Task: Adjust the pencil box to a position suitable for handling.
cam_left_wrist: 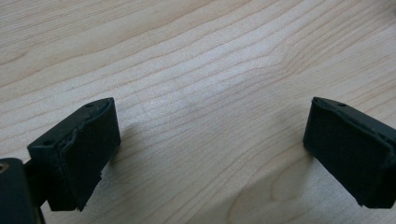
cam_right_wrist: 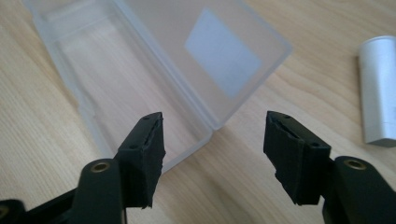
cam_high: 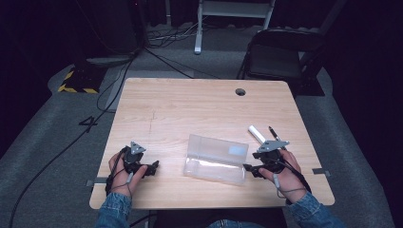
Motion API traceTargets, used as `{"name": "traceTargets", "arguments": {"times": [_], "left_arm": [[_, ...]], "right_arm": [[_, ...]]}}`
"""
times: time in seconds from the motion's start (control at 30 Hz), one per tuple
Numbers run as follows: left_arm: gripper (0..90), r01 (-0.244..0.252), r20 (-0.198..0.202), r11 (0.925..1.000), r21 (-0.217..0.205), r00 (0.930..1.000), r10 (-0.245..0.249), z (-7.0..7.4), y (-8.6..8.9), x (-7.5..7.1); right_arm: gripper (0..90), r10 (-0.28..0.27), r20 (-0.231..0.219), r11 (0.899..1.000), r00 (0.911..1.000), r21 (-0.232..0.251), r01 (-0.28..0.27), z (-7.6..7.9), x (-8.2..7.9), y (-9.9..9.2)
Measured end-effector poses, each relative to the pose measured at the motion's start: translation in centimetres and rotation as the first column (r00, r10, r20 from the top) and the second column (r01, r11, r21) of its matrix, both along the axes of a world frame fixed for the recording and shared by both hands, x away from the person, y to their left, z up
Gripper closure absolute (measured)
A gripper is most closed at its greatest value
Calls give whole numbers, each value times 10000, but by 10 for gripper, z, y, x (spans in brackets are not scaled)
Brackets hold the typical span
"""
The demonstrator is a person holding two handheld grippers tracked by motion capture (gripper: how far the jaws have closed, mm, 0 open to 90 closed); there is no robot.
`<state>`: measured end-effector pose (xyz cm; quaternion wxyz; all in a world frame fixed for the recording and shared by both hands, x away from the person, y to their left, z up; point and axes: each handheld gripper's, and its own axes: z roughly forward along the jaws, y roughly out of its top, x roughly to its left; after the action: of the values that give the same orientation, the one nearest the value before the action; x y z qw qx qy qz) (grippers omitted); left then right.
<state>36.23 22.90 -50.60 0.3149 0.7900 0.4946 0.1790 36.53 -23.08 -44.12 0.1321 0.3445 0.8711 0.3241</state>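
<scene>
A clear plastic box [cam_high: 216, 159] lies open on the wooden table [cam_high: 190, 104], its lid folded back. My right gripper [cam_high: 247, 167] sits at the box's right end, open and pointing left at it. In the right gripper view the gripper [cam_right_wrist: 215, 149] holds nothing, and the box's near corner [cam_right_wrist: 154, 70] lies just beyond the jaws. A white tube [cam_high: 256, 133] [cam_right_wrist: 379, 88] and a dark pen [cam_high: 274, 133] lie behind the right hand. My left gripper [cam_high: 154, 167] rests near the table's front left, apart from the box. In the left gripper view it [cam_left_wrist: 210, 154] is open over bare wood.
A round cable hole [cam_high: 240, 91] sits near the table's far edge. Beyond the table stand a black folding chair [cam_high: 280, 52] and a yellow-and-black striped block [cam_high: 78, 80] on the floor, with cables running across the grey carpet.
</scene>
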Motion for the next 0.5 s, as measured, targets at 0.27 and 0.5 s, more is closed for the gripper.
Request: {"name": "traceTargets", "arguments": {"times": [0.27,0.5], "left_arm": [[42,2,-2,10000,-1,10000,-2,0,0,0],[42,13,3,10000,8,10000,-13,0,0,0]], "right_arm": [[482,-397,353,9980,9986,510,379,15,11,-18],[556,-1038,778,9923,9916,754,980,29,24,-42]]}}
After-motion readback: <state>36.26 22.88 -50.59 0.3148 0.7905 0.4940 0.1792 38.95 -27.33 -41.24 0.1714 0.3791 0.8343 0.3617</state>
